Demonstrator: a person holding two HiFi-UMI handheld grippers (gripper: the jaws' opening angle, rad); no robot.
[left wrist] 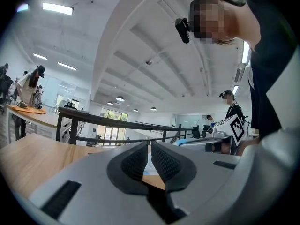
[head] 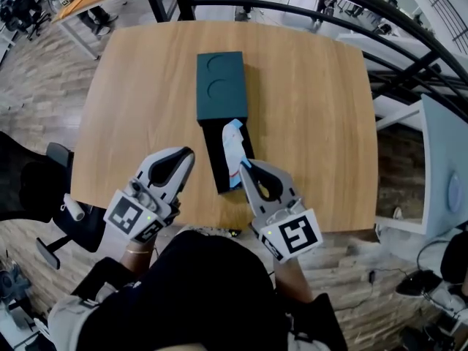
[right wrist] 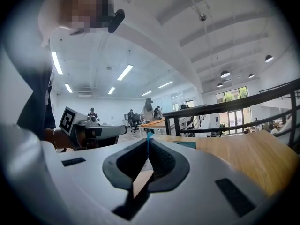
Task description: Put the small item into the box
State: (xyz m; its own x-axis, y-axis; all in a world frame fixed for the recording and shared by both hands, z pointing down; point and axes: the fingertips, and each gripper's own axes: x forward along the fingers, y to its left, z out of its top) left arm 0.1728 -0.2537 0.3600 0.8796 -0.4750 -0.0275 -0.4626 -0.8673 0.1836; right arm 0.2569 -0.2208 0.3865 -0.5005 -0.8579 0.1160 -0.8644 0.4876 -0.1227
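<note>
Over the pulled-out black inner tray (head: 214, 161) of the box (head: 220, 86), near the table's front edge, lies the small packet (head: 232, 143), white with blue print, its length running along the tray. Its near end sits between the jaws of the right gripper (head: 245, 166), and whether the rest lies flat on the tray floor cannot be told. From the right gripper view, the right gripper (right wrist: 147, 145) has its ribbed pads pressed together on a thin blue edge of the small packet (right wrist: 148, 138) that sticks up at the tips. The box's dark teal sleeve, with two round impressions on top, lies farther back on the wooden table (head: 307, 108), in line with the tray. To the left of the tray, apart from it, the left gripper (head: 187, 154) is angled toward it; the left gripper view shows the left gripper (left wrist: 149, 147) with its jaws drawn to a thin slit and nothing caught between them. Beyond the table runs a black railing (head: 219, 3); a black office chair (head: 58, 156) stands at its left.
</note>
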